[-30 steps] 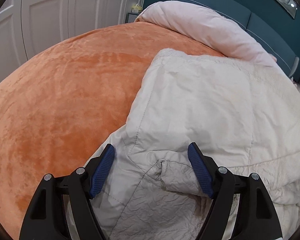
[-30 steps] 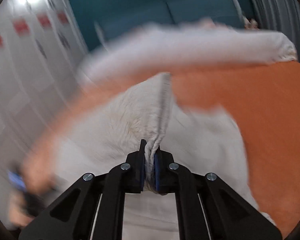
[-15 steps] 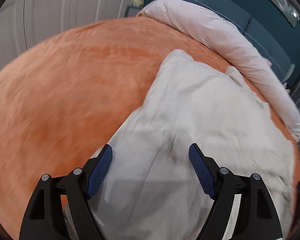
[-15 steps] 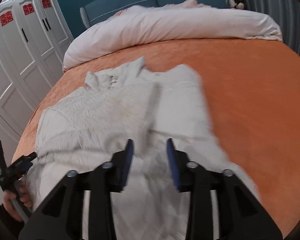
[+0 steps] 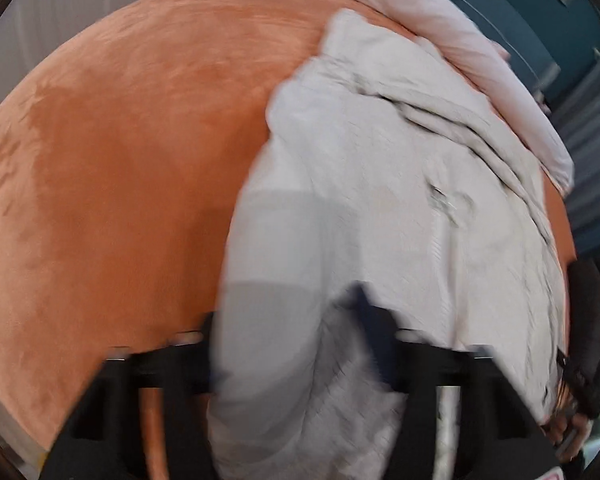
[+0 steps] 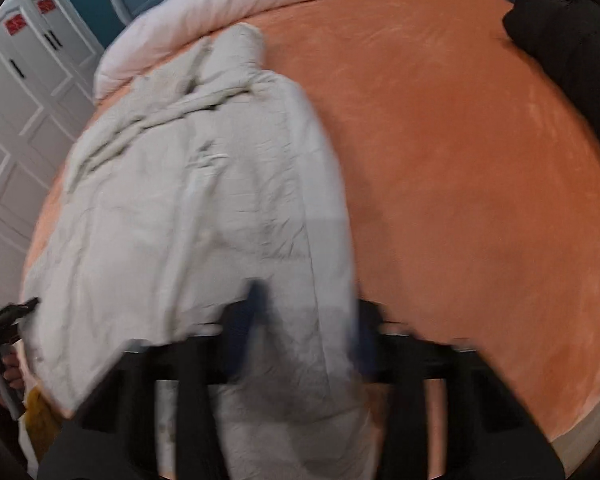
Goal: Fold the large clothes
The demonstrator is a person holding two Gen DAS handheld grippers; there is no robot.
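- The cream quilted jacket [image 5: 380, 208] lies lengthwise on the orange bed cover [image 5: 132, 152], its collar end near the rolled pale duvet [image 5: 452, 28] at the head of the bed.
- Wide bare cover lies open on both long sides of the jacket; a black garment [image 6: 568, 40] sits at the far right edge.
- The left gripper [image 5: 296, 360] points steeply down at the near hem; its jaws have just been closing with a fold of jacket between them, though blur hides whether they grip.
- The right gripper [image 6: 304, 332], angled alike, has also just been closing around hem cloth; its hold cannot be told either.
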